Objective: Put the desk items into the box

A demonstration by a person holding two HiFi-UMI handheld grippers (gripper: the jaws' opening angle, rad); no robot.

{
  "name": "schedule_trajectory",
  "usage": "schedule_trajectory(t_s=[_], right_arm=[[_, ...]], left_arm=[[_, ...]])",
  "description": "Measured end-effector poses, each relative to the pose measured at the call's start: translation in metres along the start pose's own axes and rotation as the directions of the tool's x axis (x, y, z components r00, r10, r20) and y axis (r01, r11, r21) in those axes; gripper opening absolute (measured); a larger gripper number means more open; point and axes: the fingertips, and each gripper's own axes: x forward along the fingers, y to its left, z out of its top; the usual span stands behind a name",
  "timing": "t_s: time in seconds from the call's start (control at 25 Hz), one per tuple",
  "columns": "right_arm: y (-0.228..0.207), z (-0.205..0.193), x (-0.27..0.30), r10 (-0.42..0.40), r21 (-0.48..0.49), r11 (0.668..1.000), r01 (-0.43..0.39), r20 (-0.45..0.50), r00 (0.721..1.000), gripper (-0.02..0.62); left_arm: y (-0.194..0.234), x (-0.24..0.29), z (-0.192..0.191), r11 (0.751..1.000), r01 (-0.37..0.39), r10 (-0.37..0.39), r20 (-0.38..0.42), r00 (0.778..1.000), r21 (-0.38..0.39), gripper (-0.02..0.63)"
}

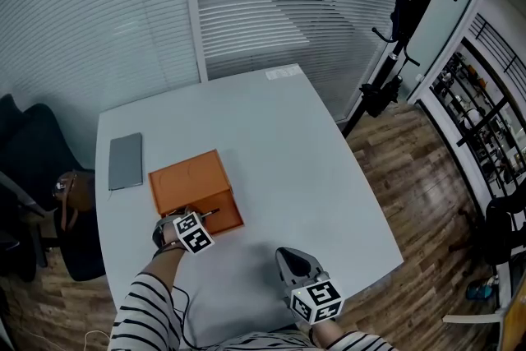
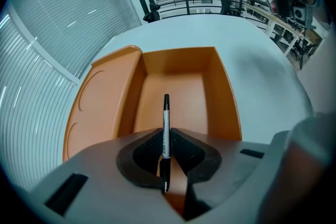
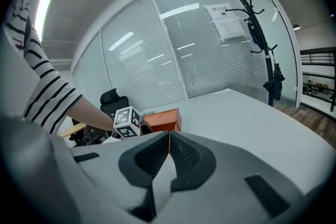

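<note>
Left tool (image 2: 166,135) is clamping pen (image 2: 166,113) above open orange box (image 2: 227,102); from overhead, the tool is hiding most of the pen. Right tool (image 3: 169,135) is hovering clenched, empty, over near surface (image 1: 329,193).

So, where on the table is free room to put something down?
The table is bare right of the orange box, to the far and right edges. Crowded at left: grey notebook beside the box, left claw holding a pen over it.
</note>
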Motion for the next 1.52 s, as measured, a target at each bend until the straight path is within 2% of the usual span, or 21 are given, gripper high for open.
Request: schedule_trajectory(t_s=[0.76,1.16,1.32,1.52], right_arm=[[0.002,0.007,-0.001,-0.032,-0.014,0.999,0.032,0.011,0.999,0.026],[0.018,0.012,-0.003,-0.040,-0.027,0.999,0.040,0.025,0.999,0.026],[0.029,0.013,-0.005,-0.042,-0.034,0.999,0.043,0.035,0.999,0.026],[0.042,0.014,-0.009,-0.050,-0.039,0.998,0.052,0.048,0.998,0.026]], left_arm=[[0.004,-0.007,-0.002,0.999,-0.014,0.013,0.023,1.000,0.031,0.064],[0.012,-0.031,0.001,0.998,-0.063,0.060,0.108,0.992,0.024,0.064],[0.019,-0.056,0.010,0.994,-0.093,0.101,0.205,0.974,-0.048,0.064],[0.028,-0.101,0.023,0.978,-0.140,0.185,0.346,0.920,-0.152,0.064]])
